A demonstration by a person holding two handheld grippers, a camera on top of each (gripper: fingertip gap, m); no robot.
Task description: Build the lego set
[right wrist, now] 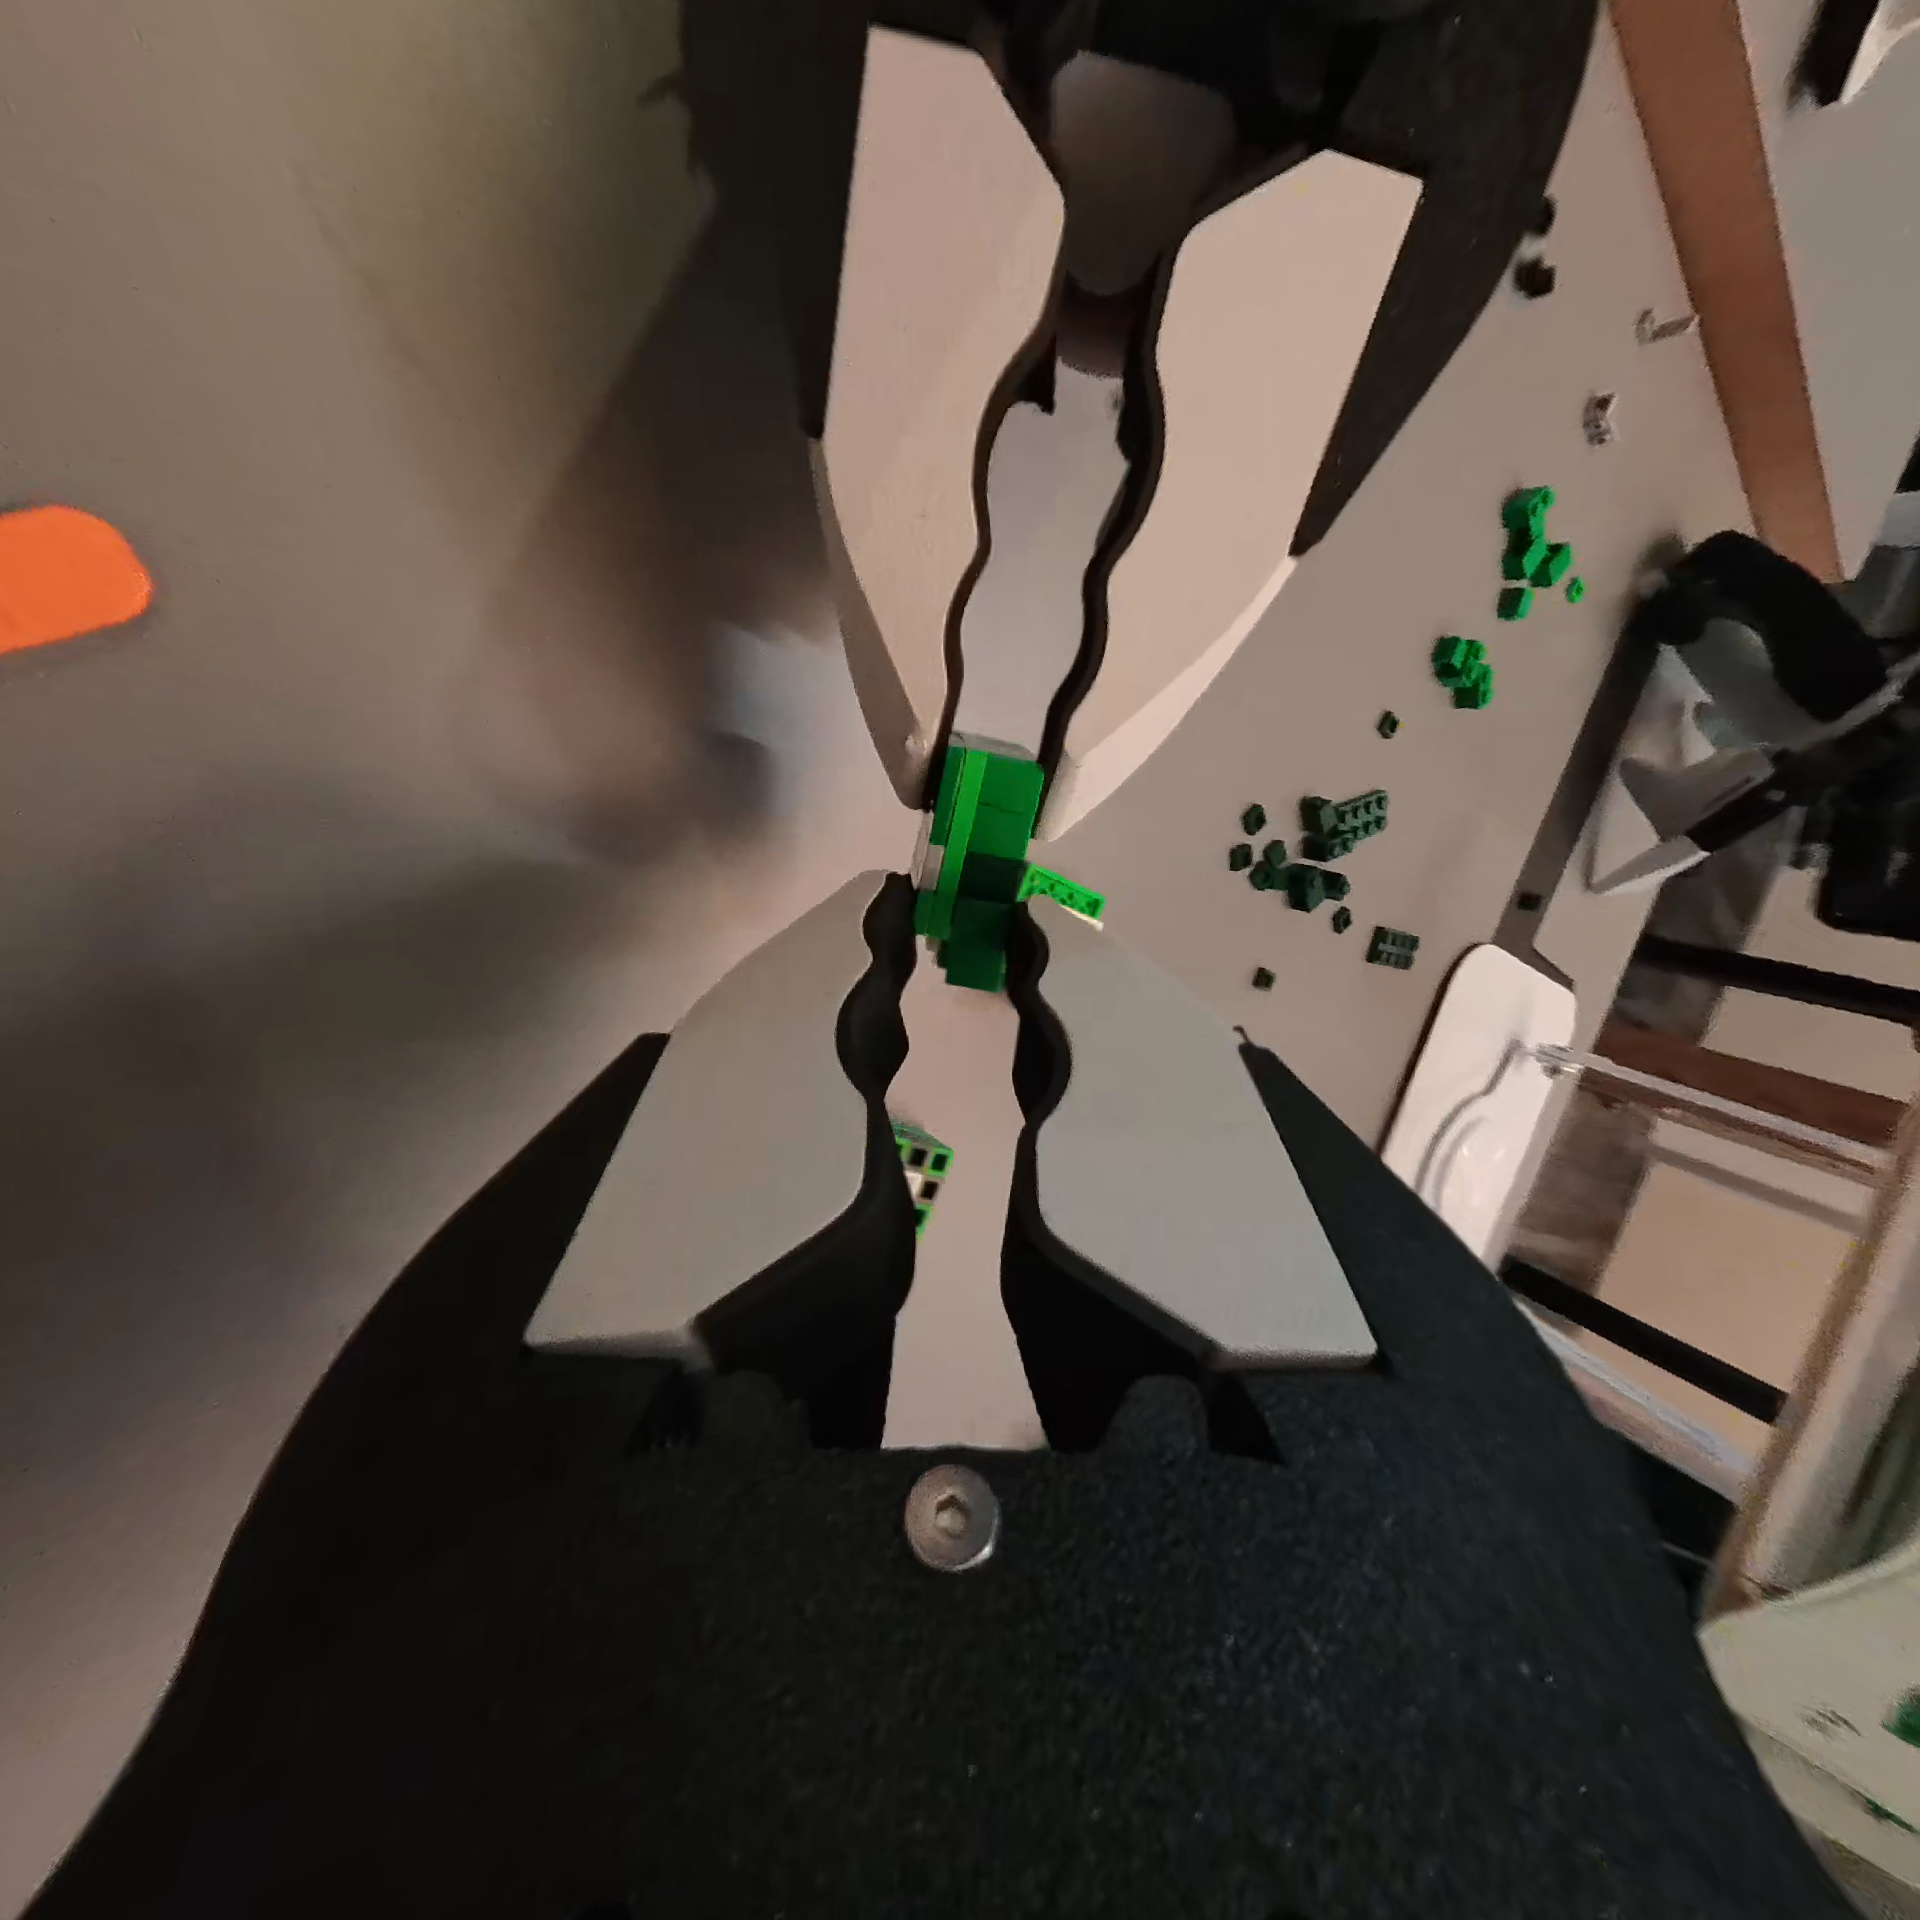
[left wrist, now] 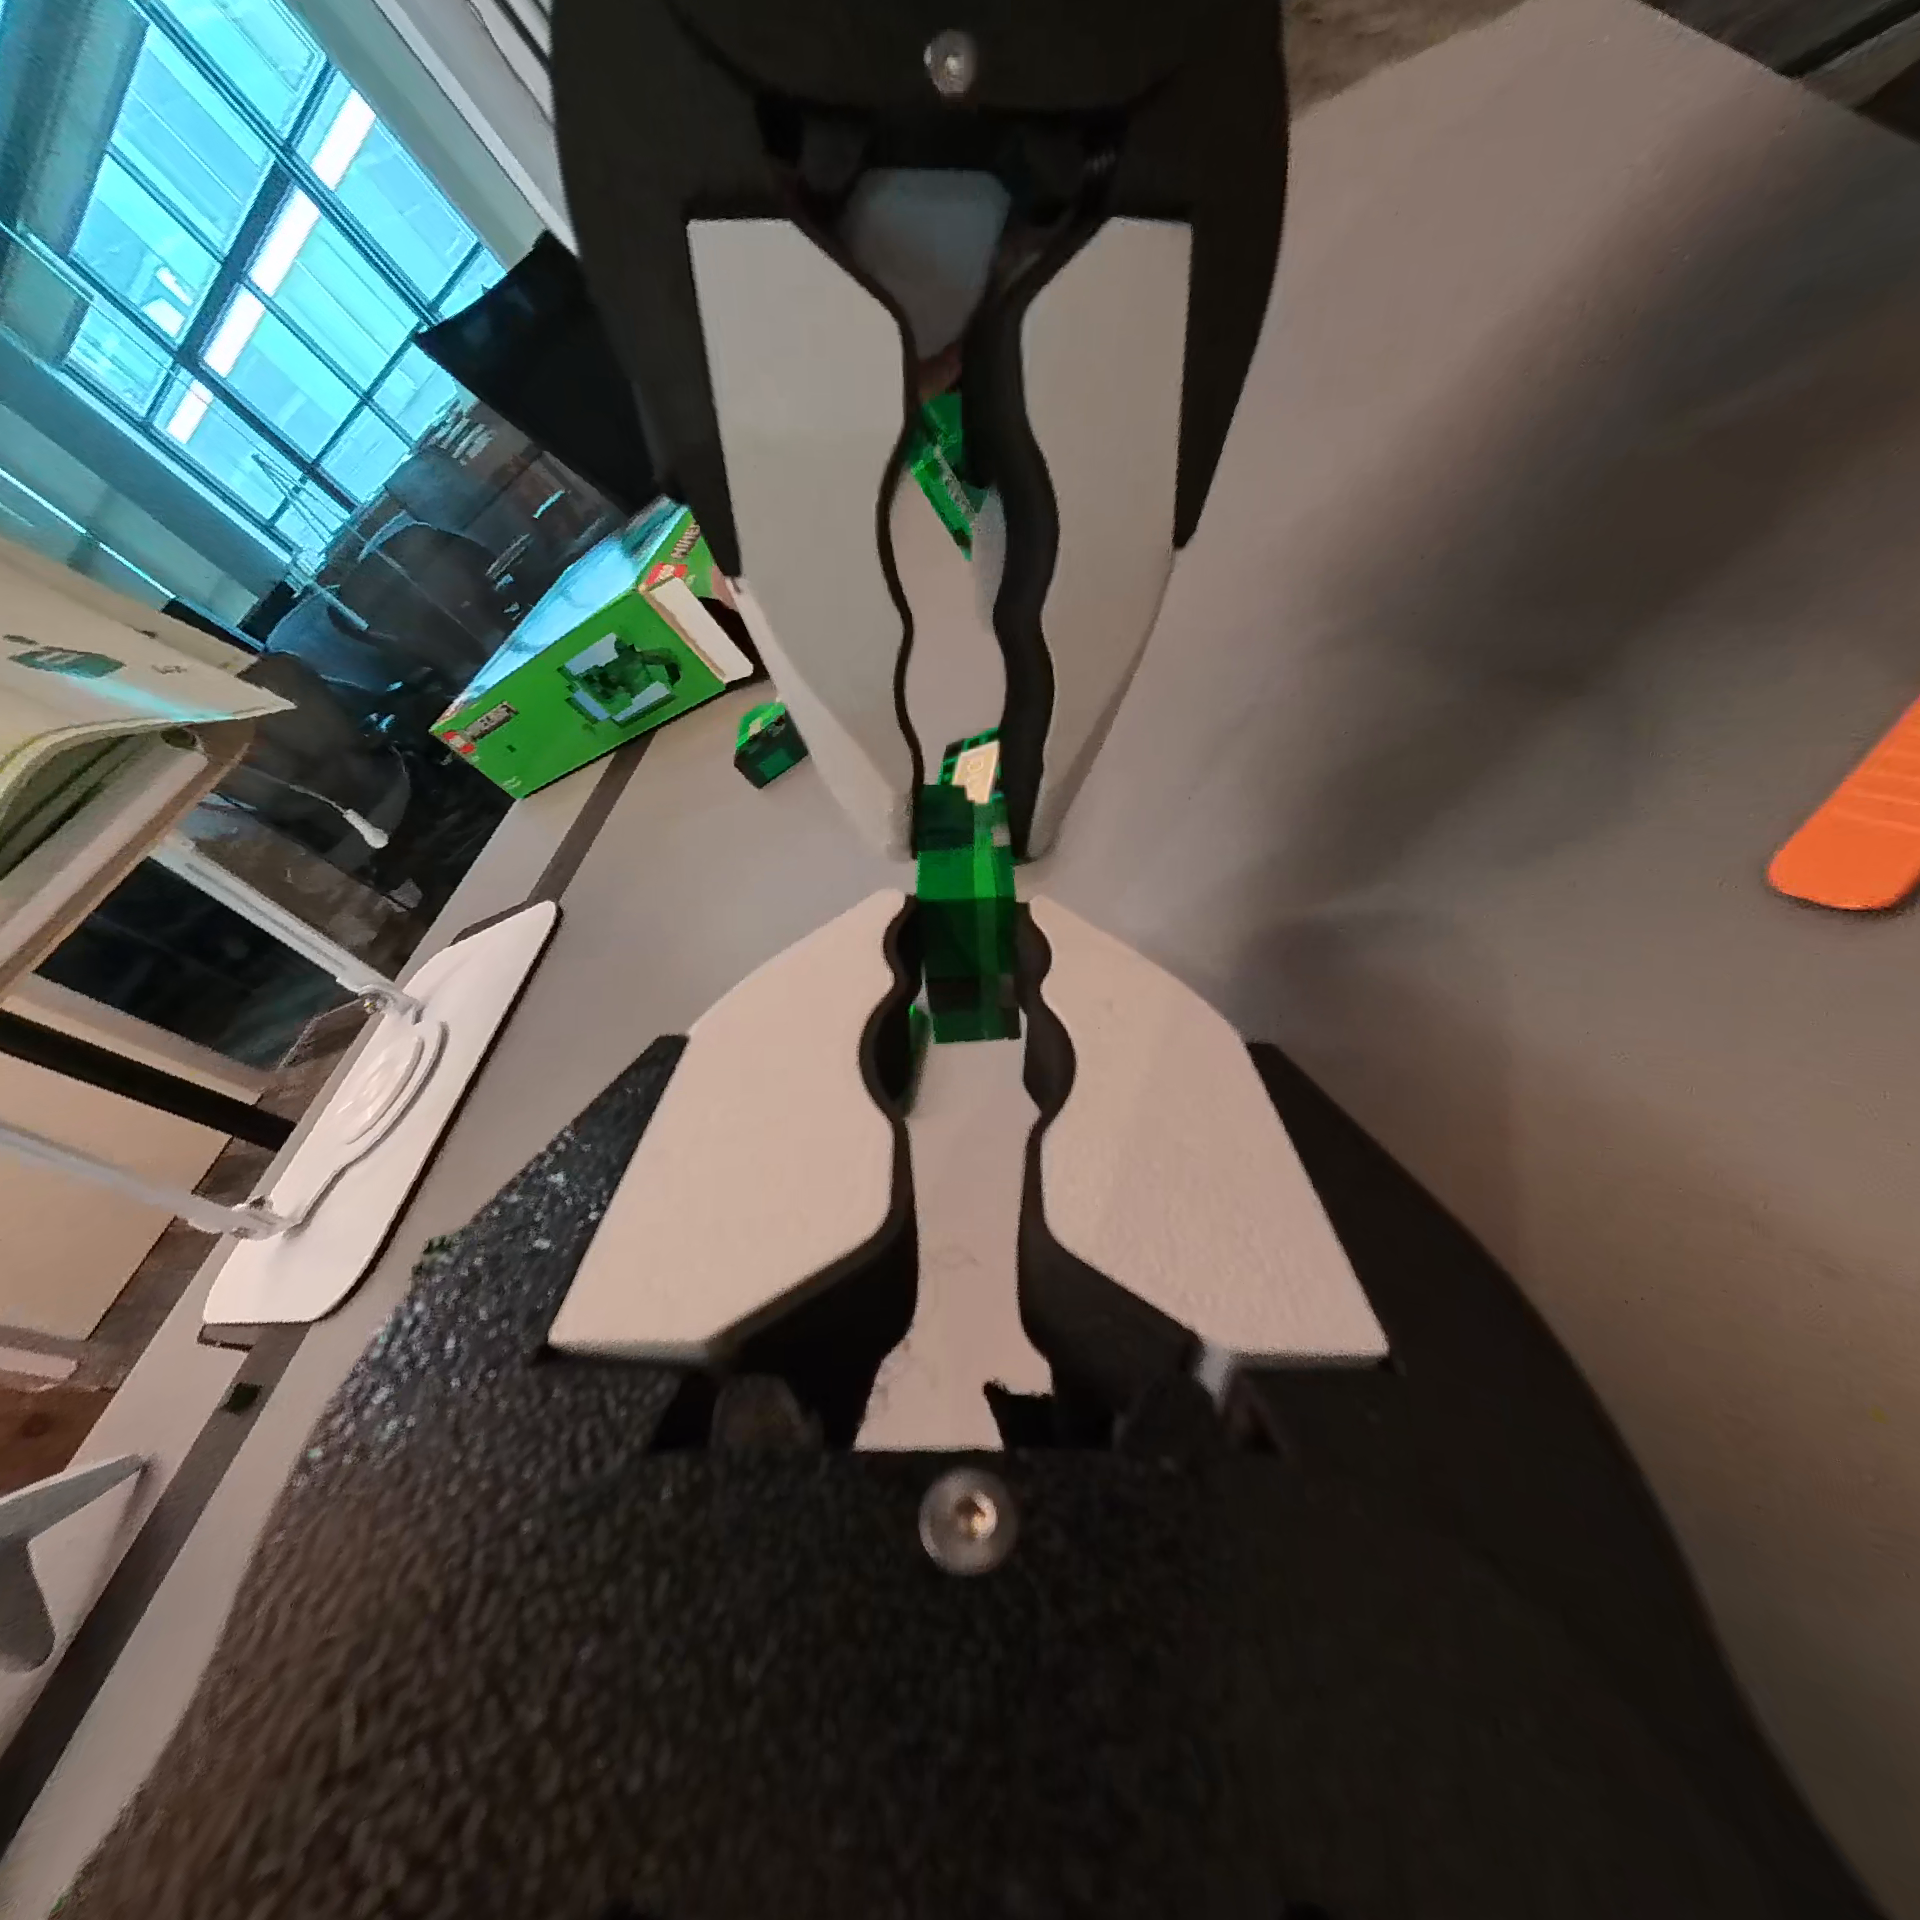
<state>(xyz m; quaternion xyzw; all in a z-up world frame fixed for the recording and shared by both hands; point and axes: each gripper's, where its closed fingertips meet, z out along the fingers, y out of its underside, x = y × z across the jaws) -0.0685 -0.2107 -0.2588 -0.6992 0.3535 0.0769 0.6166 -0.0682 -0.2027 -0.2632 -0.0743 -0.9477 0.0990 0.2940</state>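
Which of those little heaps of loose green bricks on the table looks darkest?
The heap of loose bricks nearest the right gripper and its green assembly: mostly dark green, while the two heaps farther along the table are bright green.

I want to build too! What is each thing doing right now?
Left gripper: shut on green lego piece.
Right gripper: shut on the same piece, from the other end.
Lego box: lying on the table, end flap open.
Loose bricks: scattered, not yet used.
Orange tool: lying flat, untouched.
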